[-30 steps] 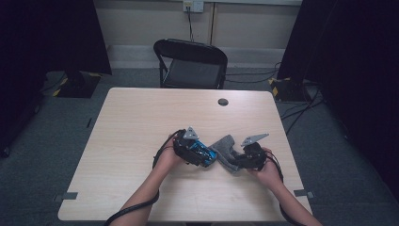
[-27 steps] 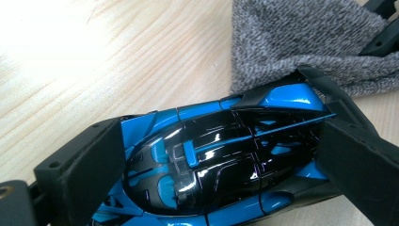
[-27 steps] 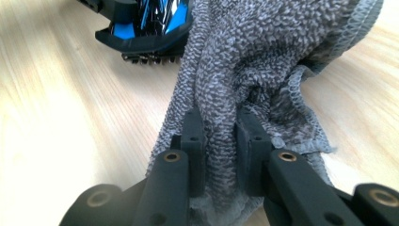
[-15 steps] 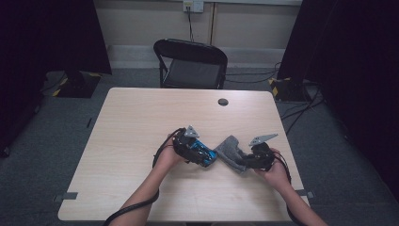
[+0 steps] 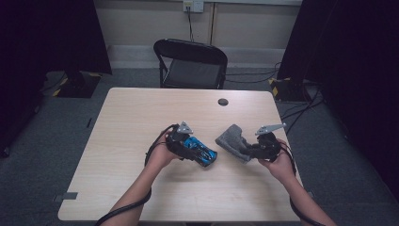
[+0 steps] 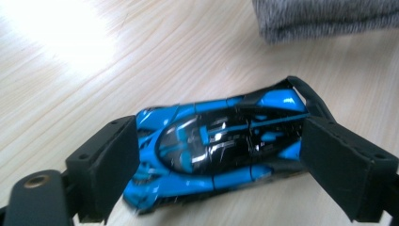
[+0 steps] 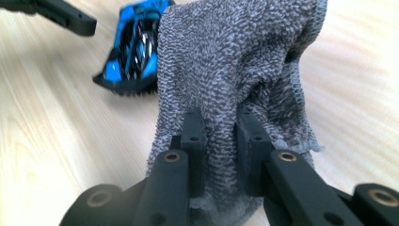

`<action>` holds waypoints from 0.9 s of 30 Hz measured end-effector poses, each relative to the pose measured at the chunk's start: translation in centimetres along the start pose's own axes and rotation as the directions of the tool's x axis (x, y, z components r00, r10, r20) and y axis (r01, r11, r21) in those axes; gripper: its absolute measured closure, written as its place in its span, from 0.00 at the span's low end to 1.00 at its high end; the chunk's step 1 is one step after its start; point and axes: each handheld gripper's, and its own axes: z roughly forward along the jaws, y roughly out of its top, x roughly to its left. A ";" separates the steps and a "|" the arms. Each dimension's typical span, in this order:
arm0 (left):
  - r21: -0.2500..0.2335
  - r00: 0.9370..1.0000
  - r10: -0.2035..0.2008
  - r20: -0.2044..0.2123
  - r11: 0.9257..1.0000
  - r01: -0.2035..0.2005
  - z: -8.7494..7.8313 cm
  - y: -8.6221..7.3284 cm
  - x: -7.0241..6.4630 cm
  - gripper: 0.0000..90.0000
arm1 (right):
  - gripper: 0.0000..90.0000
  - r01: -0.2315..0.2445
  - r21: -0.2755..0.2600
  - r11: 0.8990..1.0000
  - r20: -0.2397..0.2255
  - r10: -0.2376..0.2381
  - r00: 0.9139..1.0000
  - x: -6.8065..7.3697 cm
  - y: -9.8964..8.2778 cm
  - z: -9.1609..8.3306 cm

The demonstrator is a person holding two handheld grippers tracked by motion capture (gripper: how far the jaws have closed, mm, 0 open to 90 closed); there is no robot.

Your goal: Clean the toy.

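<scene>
I take the tabletop (image 5: 141,117) as my landmark; a black folding chair (image 5: 190,63) stands beyond its far edge and a small dark disc (image 5: 223,101) lies near that edge.

Grey cloth (image 5: 231,139): it hangs over the tabletop's near right part, bunched. My right claw (image 7: 221,155) is clamped on a fold of it, pads pressed close together with the terry weave squeezed between them. In the high view the cloth stands out from the right claw (image 5: 245,147) toward the tabletop's middle.

Blue toy car (image 6: 216,141): it is over the near middle of the tabletop, left of the cloth and just beside it, not touching. My left claw (image 6: 214,160) spans the car lengthwise, one pad at the nose and one at the tail, so the car's long axis runs straight across from pad to pad. The jaws have just been closing with the car between them; the pads look to be on both ends, so I read this as a grip on the car. In the high view the left claw (image 5: 200,151) carries it nose toward the cloth.

Key relation: the car lies to the left of the cloth, long axis pointing roughly at it. Judgement: next comes bringing cloth and car together, probably to wipe; the right hand (image 5: 277,162) with the cloth is the nearer one to make that short crossing.
</scene>
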 end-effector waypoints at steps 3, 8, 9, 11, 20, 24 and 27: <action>-0.001 1.000 -0.019 -0.004 1.000 0.019 -0.9 -0.4 0.2 0.15 | 0.85 0.016 -0.010 1.000 -0.004 -0.016 1.000 0.5 1.0 -0.2; -0.006 1.000 -0.028 -0.010 1.000 0.028 -2.5 -1.2 0.5 0.15 | 0.85 0.046 -0.021 0.999 -0.017 -0.046 0.999 1.7 2.7 0.2; -0.001 1.000 -0.027 -0.016 1.000 0.027 -2.9 -1.4 0.6 0.15 | 0.85 0.049 -0.021 0.999 -0.024 -0.050 0.998 1.9 3.0 0.3; -0.008 0.999 -0.033 -0.019 0.999 0.032 -3.5 -1.7 0.8 0.16 | 0.84 0.060 -0.025 0.998 -0.030 -0.061 0.998 2.4 3.7 0.7; -0.011 0.999 -0.048 -0.026 0.999 0.048 -5.8 -3.5 1.0 0.16 | 0.84 0.124 -0.027 0.992 -0.092 -0.126 0.988 5.7 7.0 3.5; -0.019 0.998 -0.054 -0.039 0.998 0.053 -7.2 -4.4 1.3 0.16 | 0.84 0.146 -0.019 0.989 -0.107 -0.147 0.983 6.8 7.9 4.7; -0.019 0.997 -0.065 -0.044 0.998 0.064 -8.1 -5.1 1.6 0.16 | 0.84 0.161 -0.025 0.987 -0.128 -0.163 0.978 7.7 8.6 5.7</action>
